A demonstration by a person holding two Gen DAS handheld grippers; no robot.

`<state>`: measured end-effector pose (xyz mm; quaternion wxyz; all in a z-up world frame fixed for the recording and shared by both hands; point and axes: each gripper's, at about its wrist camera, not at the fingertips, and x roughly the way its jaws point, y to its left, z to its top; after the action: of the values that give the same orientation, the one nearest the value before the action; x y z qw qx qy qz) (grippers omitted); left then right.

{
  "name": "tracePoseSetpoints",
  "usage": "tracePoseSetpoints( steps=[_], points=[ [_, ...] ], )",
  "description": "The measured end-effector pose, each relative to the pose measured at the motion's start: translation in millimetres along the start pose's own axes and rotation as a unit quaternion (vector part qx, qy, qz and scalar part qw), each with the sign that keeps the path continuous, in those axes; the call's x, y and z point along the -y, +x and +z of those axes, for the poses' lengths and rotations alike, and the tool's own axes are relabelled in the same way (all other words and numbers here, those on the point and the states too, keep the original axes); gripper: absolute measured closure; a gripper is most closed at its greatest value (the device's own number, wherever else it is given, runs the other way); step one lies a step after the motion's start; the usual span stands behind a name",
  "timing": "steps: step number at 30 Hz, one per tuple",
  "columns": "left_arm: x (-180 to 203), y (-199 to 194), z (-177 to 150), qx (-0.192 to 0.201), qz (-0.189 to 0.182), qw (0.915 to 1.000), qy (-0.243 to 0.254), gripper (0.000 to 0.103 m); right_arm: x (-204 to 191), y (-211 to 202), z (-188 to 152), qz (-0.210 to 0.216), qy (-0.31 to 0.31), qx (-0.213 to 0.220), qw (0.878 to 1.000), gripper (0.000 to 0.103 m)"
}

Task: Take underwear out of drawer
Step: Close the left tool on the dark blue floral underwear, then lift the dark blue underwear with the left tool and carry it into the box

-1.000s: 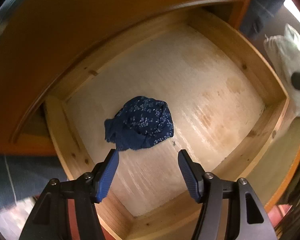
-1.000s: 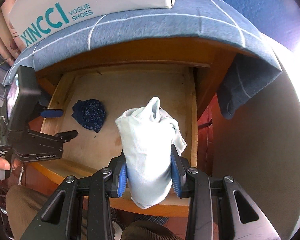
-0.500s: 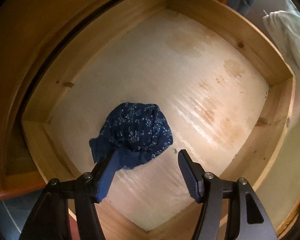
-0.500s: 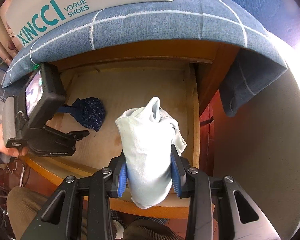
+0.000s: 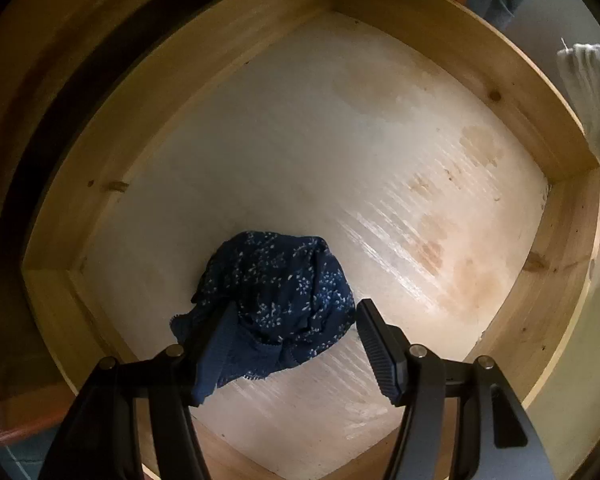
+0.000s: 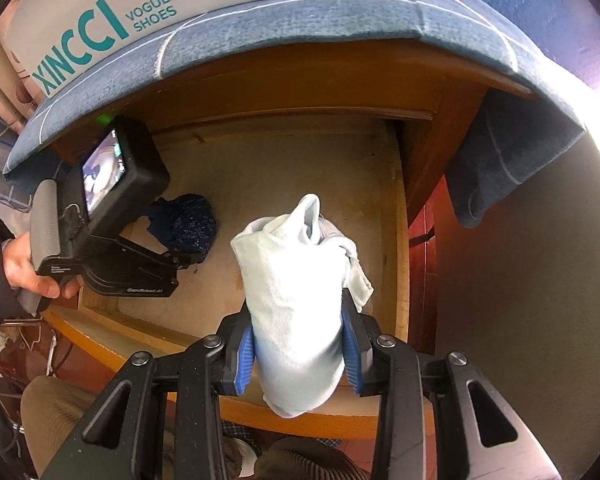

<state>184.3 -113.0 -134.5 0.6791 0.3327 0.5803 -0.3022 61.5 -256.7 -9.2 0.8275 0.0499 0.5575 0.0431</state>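
While right claw (image 6: 298, 354) stays clamped on pale bundled cloth (image 6: 296, 300), left claw (image 5: 286, 344) straddles, jaws apart, dark-blue floral underwear (image 5: 276, 292) on wooden drawer (image 5: 440, 64) floor; shallow pinch risks catching only a fold, dropping it.

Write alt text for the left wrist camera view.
An open left claw reaches straight down over a crumpled dark blue patterned underwear lying in a wooden drawer. One finger overlaps the cloth's edge; nothing else lies inside.
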Motion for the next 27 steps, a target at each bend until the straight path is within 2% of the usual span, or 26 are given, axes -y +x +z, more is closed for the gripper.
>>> tracePoseSetpoints(
  steps=[6,11,13,15,18,23,27],
  points=[
    [-6,10,7,-0.013,0.004,0.9999,0.005,0.040,0,2,0,0.008,0.004,-0.003,1.000,0.069],
    [-17,7,3,-0.027,-0.019,0.9993,-0.015,0.041,3,2,0,0.009,0.005,-0.003,1.000,0.069],
    [-21,8,4,-0.029,-0.024,0.9990,-0.024,0.046,3,2,1,0.010,0.004,-0.004,1.000,0.069],
    [-27,9,1,-0.035,-0.017,0.9986,-0.035,0.058,3,2,1,0.010,0.003,-0.003,1.000,0.069],
    [-33,8,0,-0.051,-0.003,0.9973,-0.052,0.068,6,2,1,0.013,0.003,-0.004,1.000,0.069],
    [-31,3,-8,-0.071,0.008,0.9948,-0.074,0.075,6,2,1,0.015,0.001,-0.003,1.000,0.069],
    [-30,-6,-18,-0.066,-0.009,0.9930,-0.098,0.076,4,2,0,0.014,-0.003,-0.003,1.000,0.069]
  ],
)
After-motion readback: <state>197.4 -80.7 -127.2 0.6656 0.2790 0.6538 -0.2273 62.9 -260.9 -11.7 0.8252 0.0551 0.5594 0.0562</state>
